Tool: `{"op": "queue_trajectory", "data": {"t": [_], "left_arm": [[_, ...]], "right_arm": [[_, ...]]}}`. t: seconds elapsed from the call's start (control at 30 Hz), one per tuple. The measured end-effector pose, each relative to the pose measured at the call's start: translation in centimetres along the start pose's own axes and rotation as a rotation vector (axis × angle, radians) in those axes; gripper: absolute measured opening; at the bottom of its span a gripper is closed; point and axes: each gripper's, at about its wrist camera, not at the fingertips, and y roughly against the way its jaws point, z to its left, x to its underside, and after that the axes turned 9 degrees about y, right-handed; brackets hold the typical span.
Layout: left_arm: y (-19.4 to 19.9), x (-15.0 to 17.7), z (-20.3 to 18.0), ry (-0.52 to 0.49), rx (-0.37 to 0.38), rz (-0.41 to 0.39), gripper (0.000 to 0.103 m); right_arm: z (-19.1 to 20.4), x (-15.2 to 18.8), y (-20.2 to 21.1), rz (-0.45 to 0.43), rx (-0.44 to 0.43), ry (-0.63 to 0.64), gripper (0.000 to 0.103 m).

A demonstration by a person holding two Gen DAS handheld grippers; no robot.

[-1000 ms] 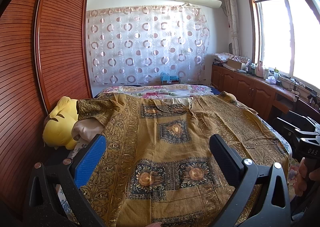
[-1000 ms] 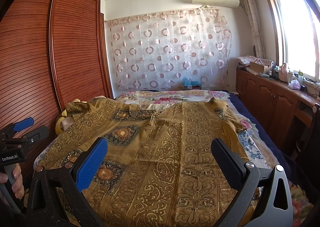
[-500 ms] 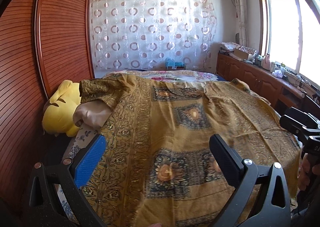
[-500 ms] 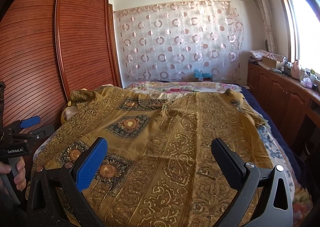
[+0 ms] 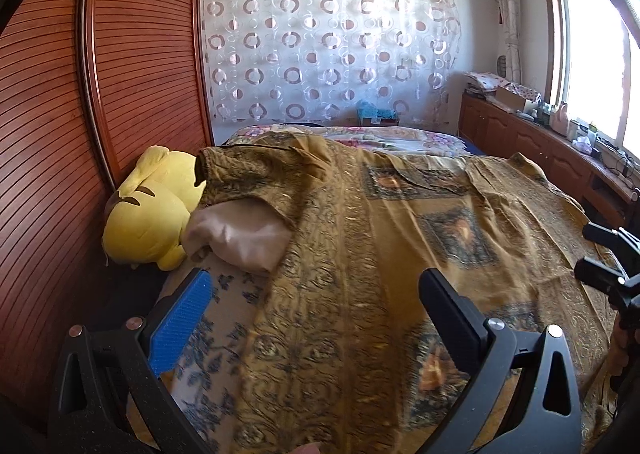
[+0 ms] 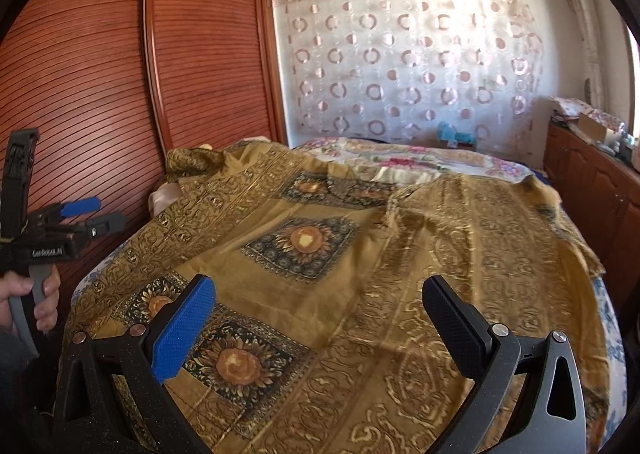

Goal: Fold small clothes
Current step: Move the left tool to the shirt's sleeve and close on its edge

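A large golden-brown patterned garment (image 5: 384, 238) with sunflower squares lies spread flat over the bed; it also fills the right wrist view (image 6: 360, 254). Its left sleeve (image 5: 240, 173) drapes over a beige pillow (image 5: 236, 238). My left gripper (image 5: 316, 294) is open and empty, above the garment's near left edge. My right gripper (image 6: 320, 306) is open and empty, above the garment's near hem. The left gripper also shows at the left of the right wrist view (image 6: 80, 213), and the right one at the right edge of the left wrist view (image 5: 608, 258).
A yellow plush toy (image 5: 152, 209) lies against the wooden wardrobe doors (image 5: 80, 133) left of the bed. The floral bedsheet (image 5: 208, 334) shows beside the garment. Wooden cabinets (image 5: 552, 157) with clutter run under the window on the right. A patterned curtain (image 5: 328, 53) hangs behind.
Both grippers have swung to the left and tipped down toward the bed. The left view now shows the garment's left edge and bare sheet. Both stay open.
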Motion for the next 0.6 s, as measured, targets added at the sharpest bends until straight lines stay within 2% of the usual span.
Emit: {"op": "queue_trajectory", "data": {"t": [0.2, 0.4, 0.5, 0.6], "left_arm": [[-2.1, -3.0, 2.9, -0.002, -0.019, -0.002, 0.103], [-5.0, -5.8, 5.8, 0.008, -0.025, 0.028, 0.103], [-7.1, -6.8, 7.1, 0.027, -0.028, 0.064, 0.097], [-9.1, -7.6, 7.9, 0.034, -0.031, 0.091, 0.081]], "right_arm": [[-0.6, -1.0, -2.7, 0.07, -0.066, 0.017, 0.103], [-1.4, -1.3, -4.0, 0.122, -0.084, 0.014, 0.103], [-1.6, -1.4, -4.7, 0.144, -0.079, 0.028, 0.103], [-1.5, -1.5, -4.4, 0.14, -0.076, 0.029, 0.103]]}}
